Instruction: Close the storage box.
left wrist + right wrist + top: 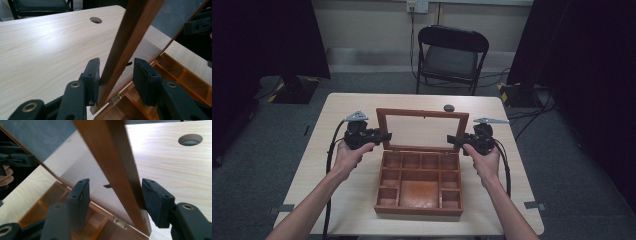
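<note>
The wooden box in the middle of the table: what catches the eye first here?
The wooden box lies open mid-table, its small compartments bare. Its glass-paned lid stands upright at the back, with the left hand-held gripper and the right hand-held gripper straddling its side rails. Beyond the table stands a black folding chair.

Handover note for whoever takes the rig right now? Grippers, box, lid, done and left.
Left gripper: open, jaws straddle the lid at its left side rail; one pad touches, the other stands off.
Right gripper: open, straddles the right side rail, not clamped.
Box: mid-table, lid up on its hinges, compartments look empty.
Done: lid raised.
Left: probably clamp both rails before moving the lid; nothing grips it firmly now.
</note>
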### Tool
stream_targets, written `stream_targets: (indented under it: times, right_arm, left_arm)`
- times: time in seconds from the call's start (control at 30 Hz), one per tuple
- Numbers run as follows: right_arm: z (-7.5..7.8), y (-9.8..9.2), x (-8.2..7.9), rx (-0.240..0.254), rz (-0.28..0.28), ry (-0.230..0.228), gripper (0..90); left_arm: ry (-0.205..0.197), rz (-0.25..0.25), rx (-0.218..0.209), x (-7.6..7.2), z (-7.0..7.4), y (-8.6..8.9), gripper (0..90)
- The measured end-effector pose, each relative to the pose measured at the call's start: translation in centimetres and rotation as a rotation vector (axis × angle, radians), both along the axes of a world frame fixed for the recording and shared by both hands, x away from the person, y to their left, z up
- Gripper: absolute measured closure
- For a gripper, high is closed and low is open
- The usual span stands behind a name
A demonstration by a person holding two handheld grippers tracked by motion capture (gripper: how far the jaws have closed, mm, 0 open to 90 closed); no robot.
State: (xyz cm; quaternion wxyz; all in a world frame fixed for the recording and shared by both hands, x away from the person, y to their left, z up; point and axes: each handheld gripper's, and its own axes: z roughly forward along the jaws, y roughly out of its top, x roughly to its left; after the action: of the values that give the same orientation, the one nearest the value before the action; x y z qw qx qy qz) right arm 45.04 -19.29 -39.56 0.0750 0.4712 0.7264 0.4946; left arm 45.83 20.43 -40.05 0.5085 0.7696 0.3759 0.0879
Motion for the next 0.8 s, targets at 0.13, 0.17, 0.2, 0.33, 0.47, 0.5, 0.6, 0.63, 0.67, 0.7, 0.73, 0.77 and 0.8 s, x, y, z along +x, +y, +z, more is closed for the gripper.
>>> stream_targets:
  times: [0.13,0.17,0.2,0.33,0.47,0.5,0.6,0.63,0.67,0.7,0.73,0.77,0.8]
  right_arm:
    - [0.1,-0.4,-0.5,0.014,0.011,-0.005,42.0]
    - [0.2,-0.4,-0.6,0.013,0.009,-0.005,42.1]
    - [0.3,-0.4,-0.8,0.012,0.009,-0.013,42.1]
    - [0.5,-0.8,-1.2,0.020,0.011,-0.016,43.3]
    - [0.6,-1.0,-1.6,0.026,0.017,-0.020,43.8]
    - [0.6,-1.1,-1.7,0.025,0.022,-0.019,43.7]
    - [0.6,-1.0,-2.0,0.013,0.027,-0.020,43.0]
    - [0.6,-1.0,-2.1,0.010,0.028,-0.020,42.9]
    - [0.7,-1.0,-2.2,0.002,0.033,-0.018,42.8]
    - [0.7,-1.0,-2.3,-0.002,0.038,-0.021,42.7]
    - [0.8,-1.0,-2.4,-0.007,0.042,-0.018,42.6]
    - [0.8,-1.0,-2.5,-0.012,0.044,-0.016,42.5]
    - [0.8,-1.0,-2.6,-0.017,0.047,-0.020,42.5]
  left_arm:
    - [-0.007,-0.015,0.003,-0.4,0.0,0.1,56.7]
    - [-0.002,-0.012,-0.002,-0.5,0.0,0.0,56.6]
    - [-0.003,-0.010,-0.001,-0.6,0.0,0.1,56.4]
    - [-0.003,-0.007,-0.003,-1.0,0.0,0.1,55.4]
    - [-0.004,-0.011,-0.009,-1.3,0.1,0.0,53.5]
    - [-0.003,-0.007,-0.009,-1.4,0.1,0.0,53.1]
    - [-0.008,-0.015,-0.005,-1.8,0.3,0.1,51.9]
    - [-0.012,-0.023,0.000,-1.9,0.4,0.1,51.7]
    - [-0.009,-0.028,0.006,-1.9,0.5,0.2,51.8]
    - [-0.009,-0.027,0.014,-2.1,0.5,0.1,51.9]
    - [-0.016,-0.035,0.009,-2.1,0.4,0.2,51.9]
    - [-0.018,-0.034,0.008,-2.3,0.4,0.2,51.8]
    - [-0.019,-0.036,0.006,-2.3,0.3,0.2,51.6]
